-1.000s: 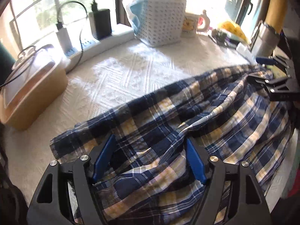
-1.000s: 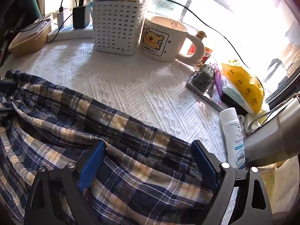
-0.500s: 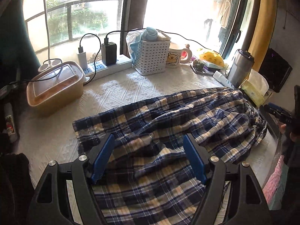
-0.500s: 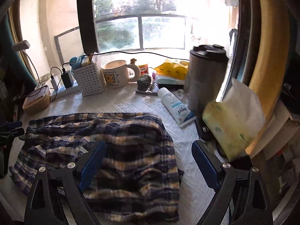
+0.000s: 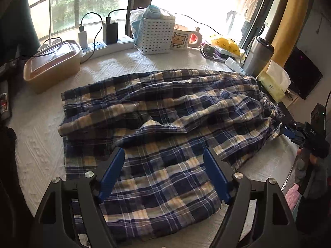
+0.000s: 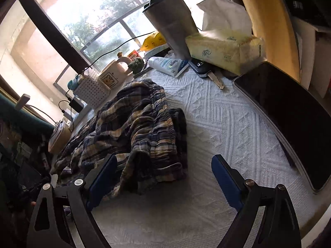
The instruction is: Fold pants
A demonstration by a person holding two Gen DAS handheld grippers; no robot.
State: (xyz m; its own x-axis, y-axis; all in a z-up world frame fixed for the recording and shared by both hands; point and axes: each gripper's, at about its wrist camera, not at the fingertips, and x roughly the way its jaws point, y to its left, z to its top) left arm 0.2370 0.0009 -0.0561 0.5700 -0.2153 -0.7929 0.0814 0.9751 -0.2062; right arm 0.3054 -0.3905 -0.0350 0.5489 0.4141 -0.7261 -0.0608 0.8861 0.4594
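The plaid pants (image 5: 161, 124) lie rumpled across the white worktop (image 5: 37, 144). The left gripper (image 5: 164, 173) hovers at their 6 o'clock edge, jaws wide and empty; the right gripper (image 6: 163, 177), at 3 o'clock, likewise.

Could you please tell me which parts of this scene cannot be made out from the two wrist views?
- Plaid pants, left wrist view: near hem hidden behind the left gripper.
- Pants' leg ends, right wrist view: lost in shadow at the left edge.
- Mug lettering: too small.
- Window: overexposed.
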